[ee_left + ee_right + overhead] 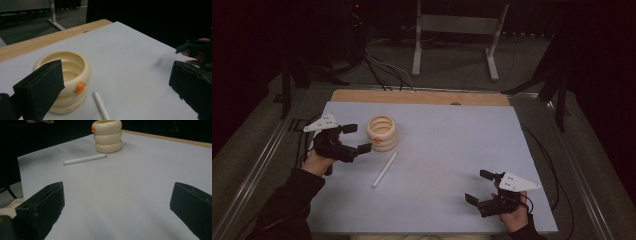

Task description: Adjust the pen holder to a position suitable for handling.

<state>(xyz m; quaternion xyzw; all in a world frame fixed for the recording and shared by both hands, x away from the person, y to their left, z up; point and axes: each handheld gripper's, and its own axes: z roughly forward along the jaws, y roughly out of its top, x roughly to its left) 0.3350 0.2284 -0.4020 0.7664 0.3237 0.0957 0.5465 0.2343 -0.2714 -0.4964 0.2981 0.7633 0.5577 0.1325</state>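
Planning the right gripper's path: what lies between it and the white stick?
Bare sheet only, in the right gripper view, between the right gripper and stick.

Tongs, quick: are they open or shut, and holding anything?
Left tongs: open, empty, beside the cream ring holder.
Right tongs: open, empty, above the table.

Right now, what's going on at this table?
A person holds a gripper in each hand over a light blue mat. The left gripper sits close beside the cream ringed holder, jaws open and empty. A white stick lies flat on the mat just in front of the holder, untouched. The right gripper is at the near right of the mat, well away from both, jaws open with nothing between them.
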